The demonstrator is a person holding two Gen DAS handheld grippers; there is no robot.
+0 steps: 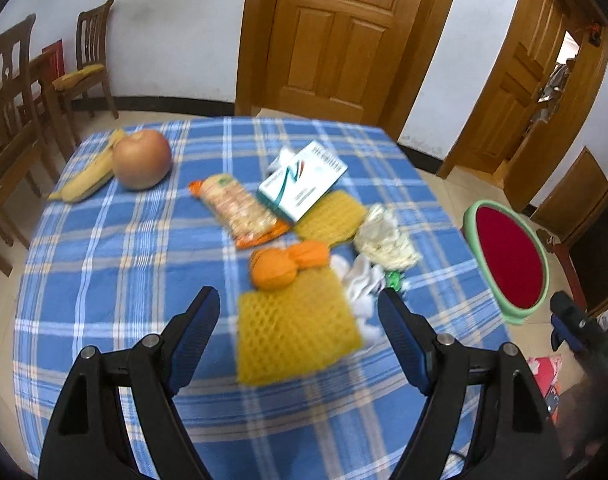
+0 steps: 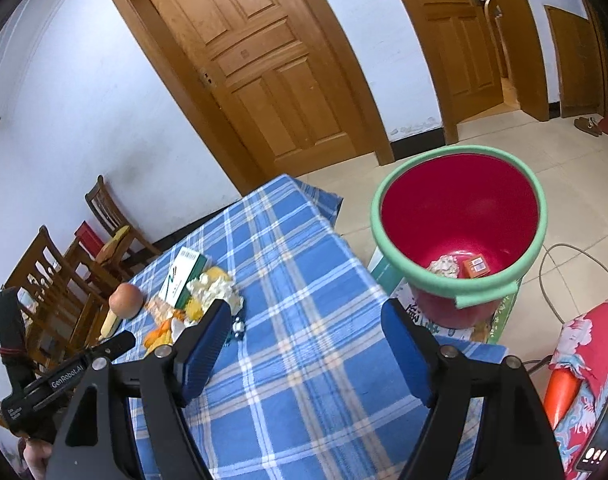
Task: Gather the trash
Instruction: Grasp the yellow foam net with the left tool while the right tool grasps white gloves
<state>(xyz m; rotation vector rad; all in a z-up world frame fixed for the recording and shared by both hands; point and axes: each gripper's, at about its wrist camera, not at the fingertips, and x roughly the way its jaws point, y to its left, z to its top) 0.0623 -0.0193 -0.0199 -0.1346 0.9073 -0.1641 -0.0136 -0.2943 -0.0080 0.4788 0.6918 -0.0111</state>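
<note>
My left gripper [image 1: 298,300] is open and empty above the blue plaid table [image 1: 124,264]. Between its fingers lies a yellow foam net [image 1: 296,336]. Beyond it are orange peel [image 1: 288,266], white tissue [image 1: 362,286], a crumpled pale wrapper [image 1: 386,238], a second yellow net [image 1: 332,218], a cracker packet [image 1: 238,208] and a white-teal box [image 1: 302,186]. My right gripper [image 2: 304,312] is open and empty over the table's right part, near the red bucket with a green rim [image 2: 388,240]. The bucket holds a crumpled wrapper [image 2: 444,266] and a small orange box [image 2: 476,267].
An apple [image 1: 142,164] and a banana [image 1: 90,176] lie at the table's far left. Wooden chairs [image 1: 8,120] stand left of the table. Wooden doors [image 1: 336,36] are behind. The bucket also shows in the left wrist view [image 1: 508,258], off the table's right edge.
</note>
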